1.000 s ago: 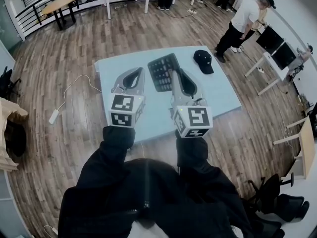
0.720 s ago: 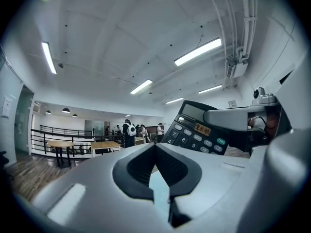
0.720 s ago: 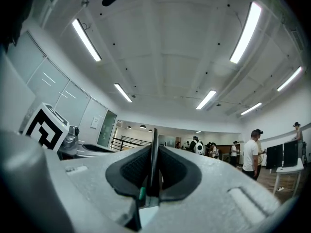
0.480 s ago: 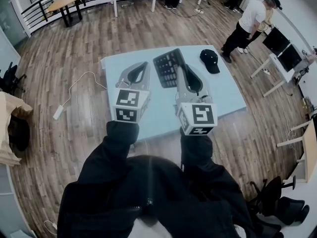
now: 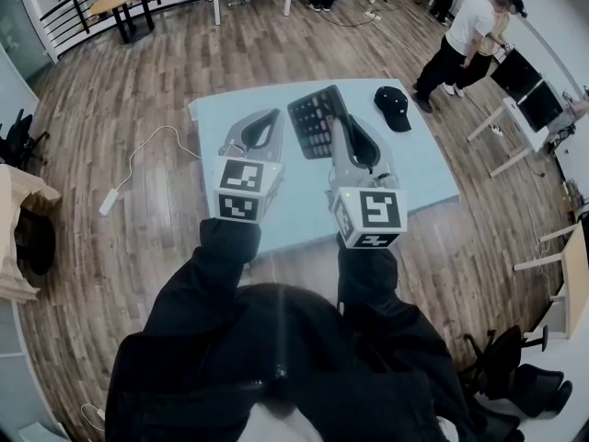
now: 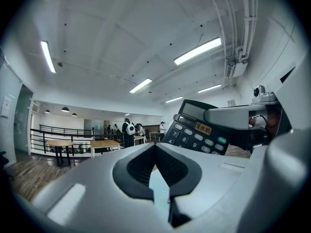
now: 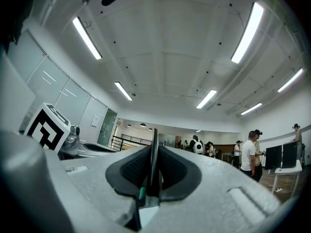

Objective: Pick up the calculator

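Note:
The black calculator [image 5: 311, 120] is held over the far part of the light blue table [image 5: 276, 201], with my right gripper [image 5: 333, 129] shut on its right edge. In the right gripper view the calculator [image 7: 153, 154] shows edge-on as a thin dark plate pinched between the two pads. In the left gripper view the calculator [image 6: 194, 130] stands tilted with its keys and display toward me, the right gripper's finger [image 6: 228, 114] across it. My left gripper [image 5: 272, 114] hovers just left of it, shut and empty, its pads [image 6: 146, 161] meeting at the tips.
A black cap [image 5: 393, 107] lies on the table's far right corner. A white cable with a power brick [image 5: 109, 203] trails on the wooden floor to the left. Two people [image 5: 460, 40] stand at the back right near desks with monitors [image 5: 525, 90].
Both grippers keep their places and the calculator stays in the right gripper's hold. Only the head view has shifted a little.

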`<state>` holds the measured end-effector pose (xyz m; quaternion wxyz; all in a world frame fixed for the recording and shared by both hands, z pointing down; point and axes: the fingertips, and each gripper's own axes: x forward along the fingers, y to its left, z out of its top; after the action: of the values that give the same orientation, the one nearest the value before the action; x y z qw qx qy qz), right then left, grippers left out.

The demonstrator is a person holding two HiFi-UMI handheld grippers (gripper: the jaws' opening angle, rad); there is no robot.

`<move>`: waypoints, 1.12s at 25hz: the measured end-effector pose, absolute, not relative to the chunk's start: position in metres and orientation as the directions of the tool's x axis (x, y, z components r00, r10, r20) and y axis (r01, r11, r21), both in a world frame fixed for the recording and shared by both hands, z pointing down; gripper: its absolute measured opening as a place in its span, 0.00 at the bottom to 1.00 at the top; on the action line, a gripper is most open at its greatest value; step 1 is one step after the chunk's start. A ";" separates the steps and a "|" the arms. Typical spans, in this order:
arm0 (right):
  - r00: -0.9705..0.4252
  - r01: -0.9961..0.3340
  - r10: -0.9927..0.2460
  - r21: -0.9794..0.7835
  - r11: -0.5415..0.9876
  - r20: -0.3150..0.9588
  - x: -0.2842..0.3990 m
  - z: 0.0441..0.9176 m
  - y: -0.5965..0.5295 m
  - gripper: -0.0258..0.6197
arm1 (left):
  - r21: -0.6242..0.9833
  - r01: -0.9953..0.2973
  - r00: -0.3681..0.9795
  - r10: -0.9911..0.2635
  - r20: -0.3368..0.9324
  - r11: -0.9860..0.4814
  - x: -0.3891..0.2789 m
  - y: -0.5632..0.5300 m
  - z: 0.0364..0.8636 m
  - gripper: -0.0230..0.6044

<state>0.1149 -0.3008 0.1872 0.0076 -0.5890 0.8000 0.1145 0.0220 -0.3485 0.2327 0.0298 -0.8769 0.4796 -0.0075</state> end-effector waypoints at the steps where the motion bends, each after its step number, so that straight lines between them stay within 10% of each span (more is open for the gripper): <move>1: -0.305 -0.944 -0.941 0.176 0.279 -0.147 0.115 0.187 -0.300 0.11 | -0.054 -0.839 0.542 -0.840 -0.015 -0.541 0.022 -0.348 0.233 0.03; 28: -0.301 -0.946 -0.944 0.171 0.277 -0.137 0.117 0.194 -0.292 0.11 | -0.042 -0.841 0.540 -0.842 -0.007 -0.539 0.024 -0.338 0.234 0.03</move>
<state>0.1170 -0.2925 0.1943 0.0044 -0.5910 0.7991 0.1100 0.0240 -0.3379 0.2338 0.0201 -0.8773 0.4795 -0.0067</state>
